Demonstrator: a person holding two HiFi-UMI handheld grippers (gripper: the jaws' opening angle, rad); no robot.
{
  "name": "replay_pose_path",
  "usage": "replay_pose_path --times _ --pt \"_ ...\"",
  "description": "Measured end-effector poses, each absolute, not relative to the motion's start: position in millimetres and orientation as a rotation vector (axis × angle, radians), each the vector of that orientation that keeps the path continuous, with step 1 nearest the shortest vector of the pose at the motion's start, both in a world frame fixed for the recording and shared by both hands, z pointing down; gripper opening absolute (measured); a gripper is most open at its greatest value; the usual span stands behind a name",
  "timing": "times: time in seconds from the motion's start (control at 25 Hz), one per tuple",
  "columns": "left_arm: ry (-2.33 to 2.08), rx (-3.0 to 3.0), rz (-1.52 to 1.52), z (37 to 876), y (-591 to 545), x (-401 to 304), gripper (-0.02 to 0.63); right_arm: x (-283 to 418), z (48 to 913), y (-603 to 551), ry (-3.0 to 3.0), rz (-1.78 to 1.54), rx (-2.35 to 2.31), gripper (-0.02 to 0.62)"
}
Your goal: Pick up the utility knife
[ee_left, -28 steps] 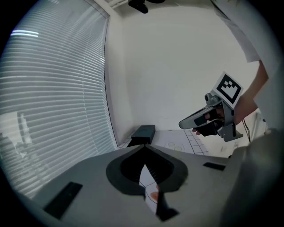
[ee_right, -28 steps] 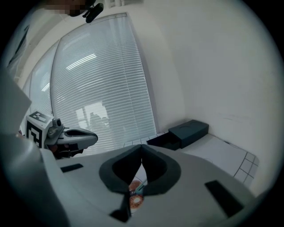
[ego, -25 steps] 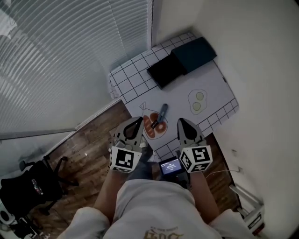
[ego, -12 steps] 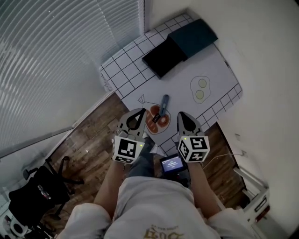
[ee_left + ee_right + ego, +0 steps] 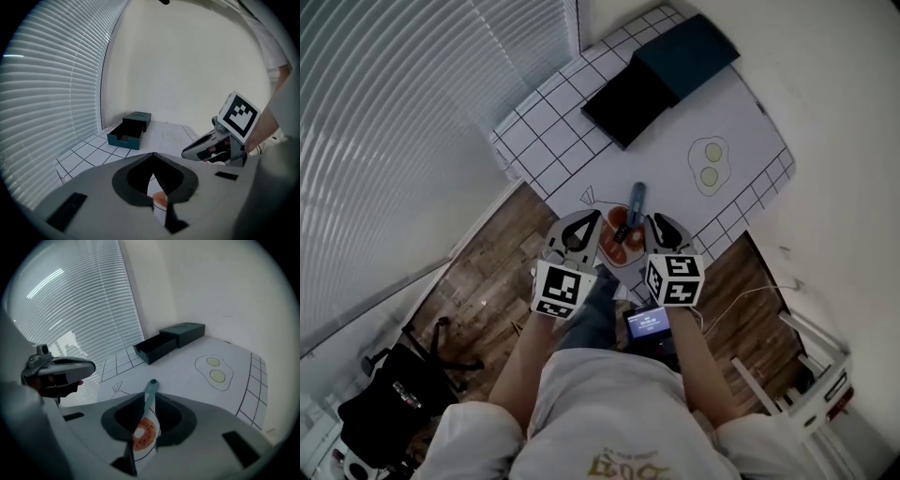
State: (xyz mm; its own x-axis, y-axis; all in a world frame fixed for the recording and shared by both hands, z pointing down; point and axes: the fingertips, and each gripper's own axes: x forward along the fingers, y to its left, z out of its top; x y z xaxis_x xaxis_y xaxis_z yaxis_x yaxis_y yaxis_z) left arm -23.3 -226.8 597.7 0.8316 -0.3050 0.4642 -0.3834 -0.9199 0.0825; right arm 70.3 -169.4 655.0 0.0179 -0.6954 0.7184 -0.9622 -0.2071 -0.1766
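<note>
A person stands at the near edge of a white-covered surface [image 5: 546,120] printed with a grid and food drawings, a two-jaw tool in each hand, both aimed forward and down at the single utility knife [image 5: 631,206]. The knife lies flat at the centre of the head view, just past the tips of the two tools and between them. Its near end rests over a round red-orange drawing [image 5: 608,247], and its long axis runs almost straight up the frame, tilted slightly to the upper right, roughly in line with the way the tools point. The right tool [image 5: 655,218] has its jaws opening with nothing between the pads yet; in the right gripper view the knife's blue-grey handle shows straight ahead through the gap, lengthwise, so this hand looks the better placed to take it. The left tool [image 5: 595,217] is empty with its tips drawn together, and sits just to the left of the knife, which its own view does not show. Count on the surface: one knife, one dark box [image 5: 689,52] at the top with one drawer [image 5: 623,103] pulled out, one drawing of two fried eggs [image 5: 710,162] at right, and two tools above it.
</note>
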Motion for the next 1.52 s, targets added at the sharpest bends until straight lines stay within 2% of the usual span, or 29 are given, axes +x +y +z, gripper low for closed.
replay_pose_path --times 0.12,0.36,0.44,0.76,0.92,1.52 --pt "-0.51 2.837 0.673 599 -232 -23 0.008 63 663 -176 -1.67 1.048 1.937 0.094" --pt "-0.489 2.824 0.676 602 -240 -27 0.008 54 682 -185 -1.62 1.172 1.908 0.199" --pt "-0.492 2.818 0.679 603 -243 -29 0.008 54 688 -188 -1.59 1.183 1.907 0.21" --pt "-0.518 2.788 0.72 613 -258 -38 0.008 51 705 -201 -1.443 1.05 1.835 0.209" --pt "-0.513 2.782 0.737 618 -262 -40 0.008 41 707 -205 -1.478 1.039 1.781 0.142" --pt "-0.555 2.792 0.689 602 -278 -42 0.008 68 666 -210 -1.578 1.035 1.887 0.133"
